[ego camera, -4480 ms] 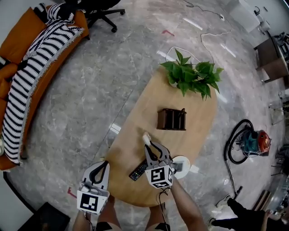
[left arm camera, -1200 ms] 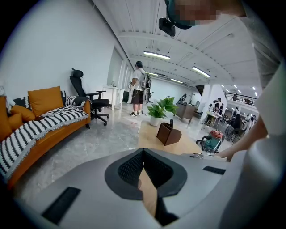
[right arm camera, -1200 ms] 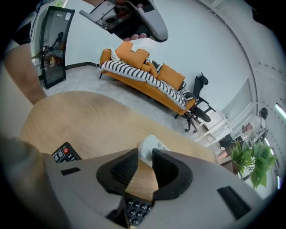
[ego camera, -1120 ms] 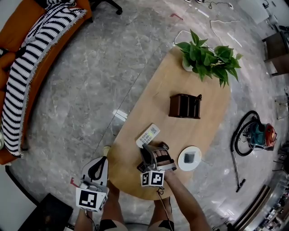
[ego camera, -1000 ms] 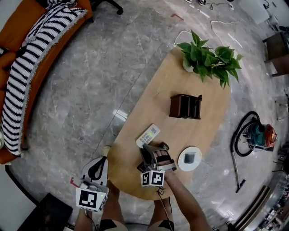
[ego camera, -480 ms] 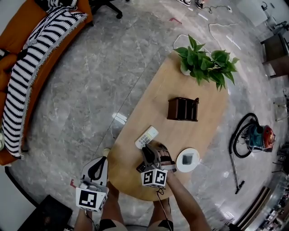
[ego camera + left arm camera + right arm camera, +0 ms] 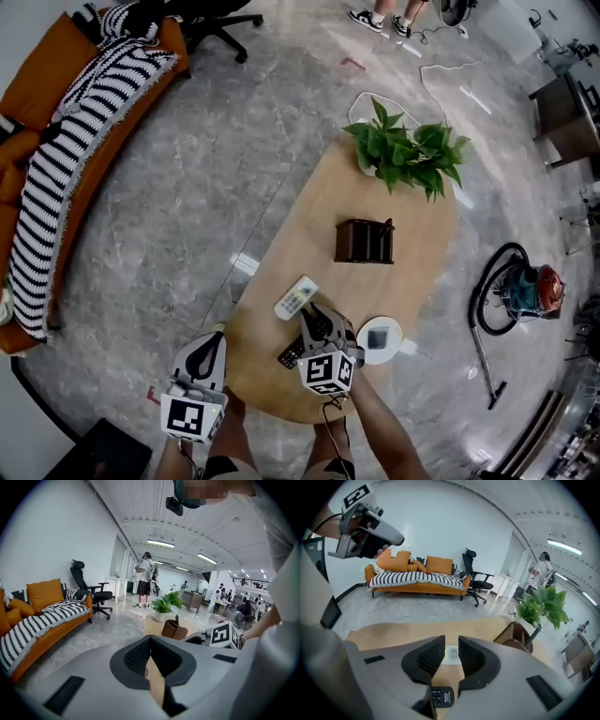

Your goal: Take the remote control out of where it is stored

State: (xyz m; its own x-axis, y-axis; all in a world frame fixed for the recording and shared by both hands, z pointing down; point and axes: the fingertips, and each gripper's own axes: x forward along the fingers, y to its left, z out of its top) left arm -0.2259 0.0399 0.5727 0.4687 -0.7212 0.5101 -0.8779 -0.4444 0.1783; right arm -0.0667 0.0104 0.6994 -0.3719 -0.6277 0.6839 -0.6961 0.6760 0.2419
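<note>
Looks all but finished, judging by the layout. Finds the oval light-wood desk (image 7: 412, 253) carrying the dark brown slotted wooden holder (image 7: 364, 242) near its middle, with one thin dark item (image 7: 387, 226) upright at one end of the holder, too small to identify. Shows the right gripper (image 7: 317, 322) on the person's side of the holder, well apart from it, fingers spread and empty. Shows the left gripper (image 7: 216, 334) farther from the holder still, past the desk edge, fingers closed together on nothing. Places the slim white remote control (image 7: 295, 297) flat on the desk, outside the holder, between holder and right gripper. Places a small black remote (image 7: 290, 353) beyond that from the holder, partly under the right gripper. Leaves, probably, only drawing away.
</note>
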